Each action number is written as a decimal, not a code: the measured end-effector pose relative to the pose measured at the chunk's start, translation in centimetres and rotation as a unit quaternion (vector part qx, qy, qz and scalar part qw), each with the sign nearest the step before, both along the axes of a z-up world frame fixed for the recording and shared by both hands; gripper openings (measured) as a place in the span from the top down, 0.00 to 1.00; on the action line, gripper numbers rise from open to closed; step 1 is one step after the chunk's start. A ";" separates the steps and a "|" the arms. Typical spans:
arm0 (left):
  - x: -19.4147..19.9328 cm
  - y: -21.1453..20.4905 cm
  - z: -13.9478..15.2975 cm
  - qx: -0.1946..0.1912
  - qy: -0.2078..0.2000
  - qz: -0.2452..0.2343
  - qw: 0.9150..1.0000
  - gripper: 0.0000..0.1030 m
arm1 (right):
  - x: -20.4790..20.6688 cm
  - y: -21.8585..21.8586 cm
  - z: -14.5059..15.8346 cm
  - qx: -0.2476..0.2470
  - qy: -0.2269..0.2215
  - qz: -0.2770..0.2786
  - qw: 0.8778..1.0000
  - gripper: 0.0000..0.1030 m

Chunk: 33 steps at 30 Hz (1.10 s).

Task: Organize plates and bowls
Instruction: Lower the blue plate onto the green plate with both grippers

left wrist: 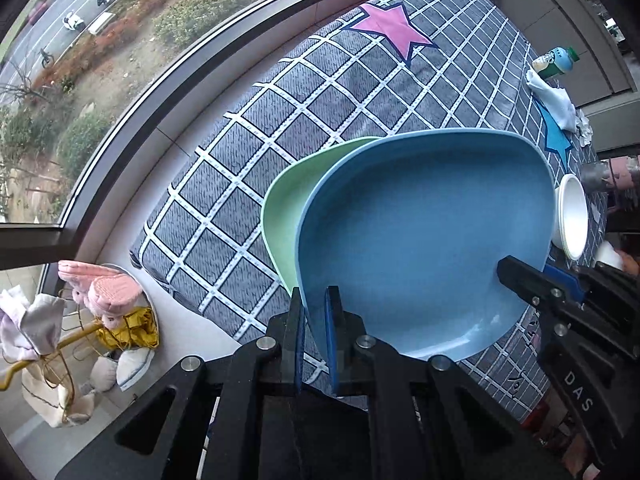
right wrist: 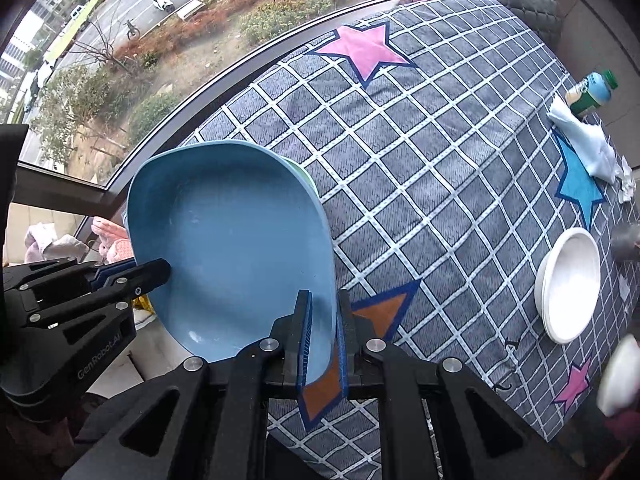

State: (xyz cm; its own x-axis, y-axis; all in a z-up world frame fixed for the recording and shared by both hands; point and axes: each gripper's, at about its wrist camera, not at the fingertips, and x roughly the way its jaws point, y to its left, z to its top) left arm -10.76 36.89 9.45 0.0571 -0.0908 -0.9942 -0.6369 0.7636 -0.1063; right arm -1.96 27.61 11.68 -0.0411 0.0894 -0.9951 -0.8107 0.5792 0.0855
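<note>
A blue plate (left wrist: 416, 240) lies nested in a green plate (left wrist: 286, 208), and the pair hangs over the checked cloth's left end. My left gripper (left wrist: 316, 300) is shut on the stack's near rim. My right gripper (left wrist: 510, 270) clamps the opposite rim. In the right wrist view the blue plate (right wrist: 232, 240) fills the left half, with only a sliver of the green plate (right wrist: 306, 178) showing behind it. There my right gripper (right wrist: 324, 304) is shut on the rim, and my left gripper (right wrist: 162, 270) bites the far side. Stacked white bowls (right wrist: 572, 284) sit at the table's right.
A grey checked cloth (right wrist: 420, 168) with star patches covers the table beside a large window. A green-capped bottle (right wrist: 592, 92) and a crumpled white cloth (right wrist: 588, 148) lie at the far right. A blurred white object (right wrist: 620, 376) is at the right edge. A plush toy (left wrist: 108, 296) sits below the table's left end.
</note>
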 end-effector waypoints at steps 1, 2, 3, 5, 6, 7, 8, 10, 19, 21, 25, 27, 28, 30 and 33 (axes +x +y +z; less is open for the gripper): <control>0.0 0.2 -0.1 -0.001 0.001 -0.001 1.000 0.91 | 0.3 0.2 -0.2 -0.002 0.001 0.000 1.000 0.87; 0.0 0.3 -0.3 -0.002 0.002 -0.002 1.000 0.91 | 0.3 0.4 -0.3 -0.003 0.001 -0.001 1.000 0.87; 0.0 0.3 -0.4 -0.003 0.002 -0.002 1.000 0.91 | 0.4 0.5 -0.4 -0.005 0.002 -0.002 1.000 0.87; 0.0 0.4 -0.6 -0.005 0.004 -0.003 1.000 0.91 | 0.6 0.7 -0.7 -0.008 0.002 -0.002 1.000 0.87; 0.1 0.5 -0.7 -0.006 0.005 -0.002 1.000 0.91 | 0.5 0.8 -0.8 -0.010 0.002 -0.002 1.000 0.87; 0.1 0.6 -0.8 -0.006 0.005 -0.002 1.000 0.91 | 0.6 0.8 -0.9 -0.010 0.003 -0.003 1.000 0.87; 0.1 0.6 -0.8 -0.006 0.006 -0.003 1.000 0.91 | 0.6 0.9 -1.0 -0.011 0.004 -0.004 1.000 0.87; 0.2 0.6 -0.9 -0.006 0.007 -0.005 1.000 0.91 | 0.6 1.0 -1.1 -0.013 0.004 -0.005 1.000 0.87; 0.5 0.8 -1.2 -0.007 0.013 -0.012 1.000 0.91 | 1.0 1.3 -1.4 -0.015 0.007 -0.009 1.000 0.87; 0.6 0.8 -1.3 -0.008 0.015 -0.012 1.000 0.91 | 1.0 1.3 -1.5 -0.015 0.007 -0.008 1.000 0.87; 0.7 0.8 -1.5 -0.009 0.018 -0.012 1.000 0.91 | 1.1 1.4 -1.7 -0.017 0.010 -0.009 1.000 0.87; 0.7 0.9 -1.6 -0.010 0.019 -0.011 1.000 0.91 | 1.1 1.4 -1.8 -0.018 0.011 -0.007 1.000 0.87; 0.6 0.9 -1.7 -0.011 0.020 -0.011 1.000 0.91 | 1.1 1.4 -1.8 -0.018 0.011 -0.007 1.000 0.87; 0.7 0.9 -1.7 -0.010 0.020 -0.010 1.000 0.91 | 1.2 1.4 -1.9 -0.018 0.013 -0.008 1.000 0.87; 0.7 1.0 -1.7 -0.010 0.021 -0.009 1.000 0.91 | 1.2 1.4 -1.9 -0.018 0.015 -0.008 1.000 0.87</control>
